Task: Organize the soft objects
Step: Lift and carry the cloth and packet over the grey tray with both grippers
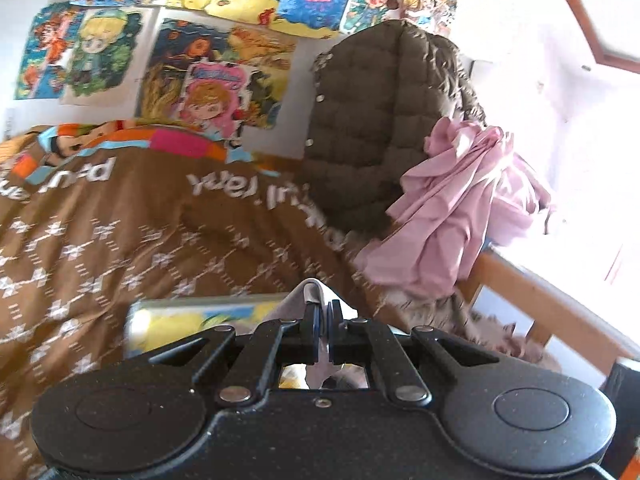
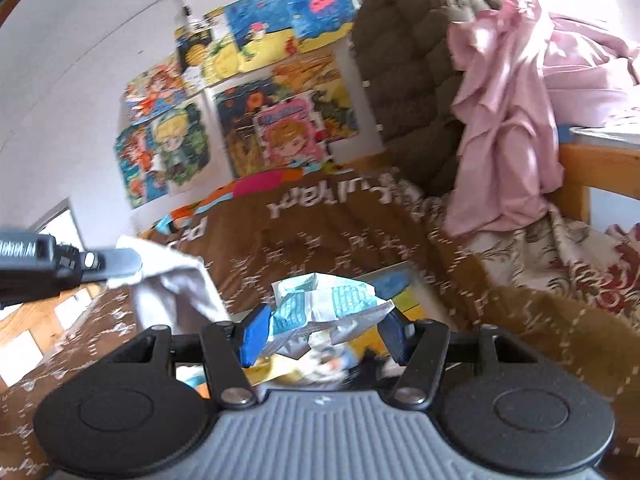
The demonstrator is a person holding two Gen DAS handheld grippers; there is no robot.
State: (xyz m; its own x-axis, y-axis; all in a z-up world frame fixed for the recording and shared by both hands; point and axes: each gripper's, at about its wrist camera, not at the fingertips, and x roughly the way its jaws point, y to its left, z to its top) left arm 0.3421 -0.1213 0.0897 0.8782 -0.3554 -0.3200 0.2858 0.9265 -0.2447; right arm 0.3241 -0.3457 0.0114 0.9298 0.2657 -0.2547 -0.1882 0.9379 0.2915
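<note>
Clamped in my right tool (image 2: 320, 330) is a crumpled wrapper (image 2: 326, 308), while my left tool (image 1: 325, 330) pinches a white cloth (image 1: 310, 292) clear of the bed's brown blanket (image 1: 120, 240) for sorting.

Colourful cartoon posters (image 1: 216, 76) cover the white wall (image 2: 80, 40) behind a wooden bed frame (image 1: 536, 296), brightly daylit.

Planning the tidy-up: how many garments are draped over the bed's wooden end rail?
2: a brown quilted jacket near the wall, and a pink garment beside it, partly overlapping. More may be hidden underneath.
</note>
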